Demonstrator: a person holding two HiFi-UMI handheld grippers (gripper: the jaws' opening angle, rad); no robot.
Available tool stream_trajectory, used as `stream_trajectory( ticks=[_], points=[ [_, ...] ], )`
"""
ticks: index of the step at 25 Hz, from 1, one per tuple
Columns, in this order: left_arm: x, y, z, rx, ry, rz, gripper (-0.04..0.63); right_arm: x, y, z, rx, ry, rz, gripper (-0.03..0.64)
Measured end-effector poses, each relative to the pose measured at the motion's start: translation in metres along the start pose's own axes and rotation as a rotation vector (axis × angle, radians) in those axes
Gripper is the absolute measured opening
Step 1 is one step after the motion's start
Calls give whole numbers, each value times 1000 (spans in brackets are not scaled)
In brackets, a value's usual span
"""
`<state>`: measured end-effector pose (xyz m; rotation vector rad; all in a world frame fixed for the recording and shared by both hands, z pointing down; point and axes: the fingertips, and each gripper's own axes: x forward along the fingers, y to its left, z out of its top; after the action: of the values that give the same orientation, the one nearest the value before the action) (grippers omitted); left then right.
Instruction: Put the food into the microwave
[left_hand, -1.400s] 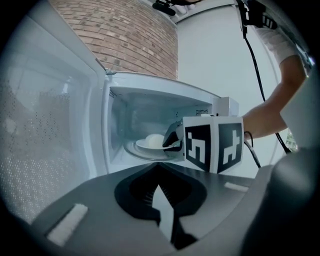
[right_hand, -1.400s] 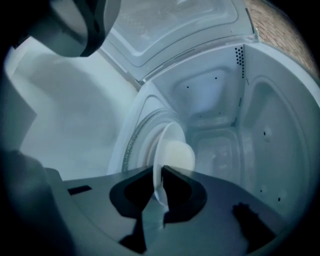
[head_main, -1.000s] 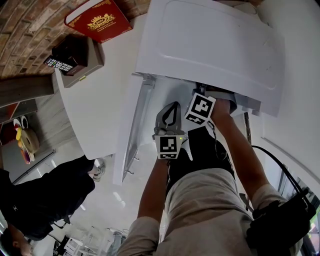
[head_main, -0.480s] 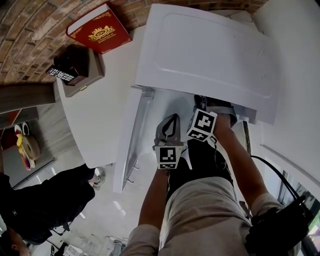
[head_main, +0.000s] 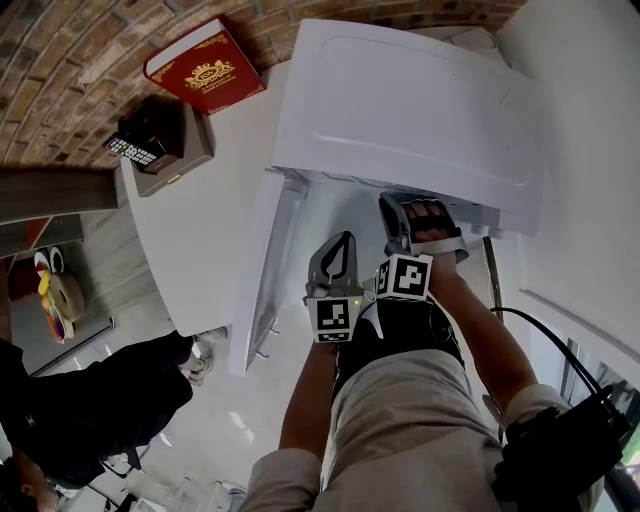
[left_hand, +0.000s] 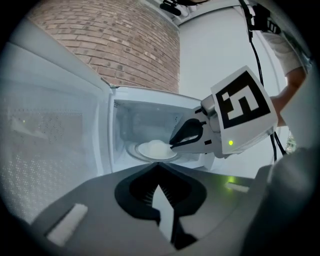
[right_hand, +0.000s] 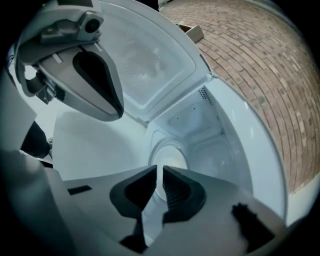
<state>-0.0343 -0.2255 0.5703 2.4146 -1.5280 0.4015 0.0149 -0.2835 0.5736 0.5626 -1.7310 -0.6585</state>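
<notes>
Food (left_hand: 156, 147): on plate (left_hand: 139, 154) inside open microwave (head_main: 420, 90), just ahead of both sets of fingers, unheld. Right gripper (right_hand: 159, 172): fingers closing, narrow gap, nothing between. Left gripper (left_hand: 159, 166): fingers together, empty.

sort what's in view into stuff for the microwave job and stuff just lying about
Job:
- microwave, door open
- food on a plate inside
- right gripper at the opening, jaws closing with nothing between them

Lying about:
- red book
- black device on a box, beside the microwave
</notes>
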Motion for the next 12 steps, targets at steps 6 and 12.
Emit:
stream_trajectory(
  ticks=[6, 12],
  points=[
    [-22, -9, 22, 23, -59, 9, 6, -33, 2, 5, 8, -31, -31, 11],
    [-44, -23, 41, 46, -92, -4, 6, -70, 11, 12, 1, -55, -59, 9]
  ],
)
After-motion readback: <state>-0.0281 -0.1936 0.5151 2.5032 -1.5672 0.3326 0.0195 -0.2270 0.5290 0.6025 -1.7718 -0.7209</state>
